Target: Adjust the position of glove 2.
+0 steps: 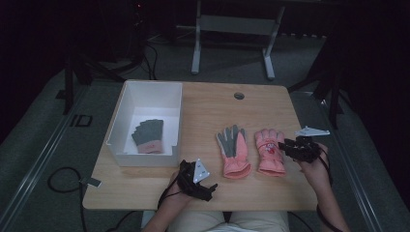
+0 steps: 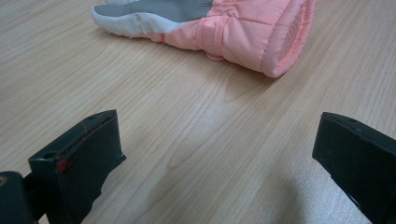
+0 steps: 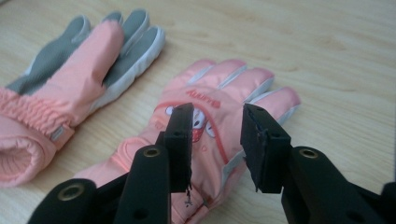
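1. The right claw [image 3: 215, 140] hangs just above the pink glove with the cartoon patch [image 3: 219, 135], its jaws a small way apart with nothing between them and gripping nothing.
2. That glove lies back-up on the table [image 1: 212, 104], at the right of the pair, fingers pointing away from the person.
3. The left claw [image 1: 205, 188] sits low near the table's front edge, jaws spread wide and empty, bare wood between them.
4. Just ahead of it lies the second pink glove [image 1: 234, 152], grey palm up, its ribbed cuff toward that claw; the two gloves lie side by side, close but apart.
5. Farther left stands a white bin [image 1: 126, 108] with a dark grey glove [image 1: 149, 136] flat on its bottom.
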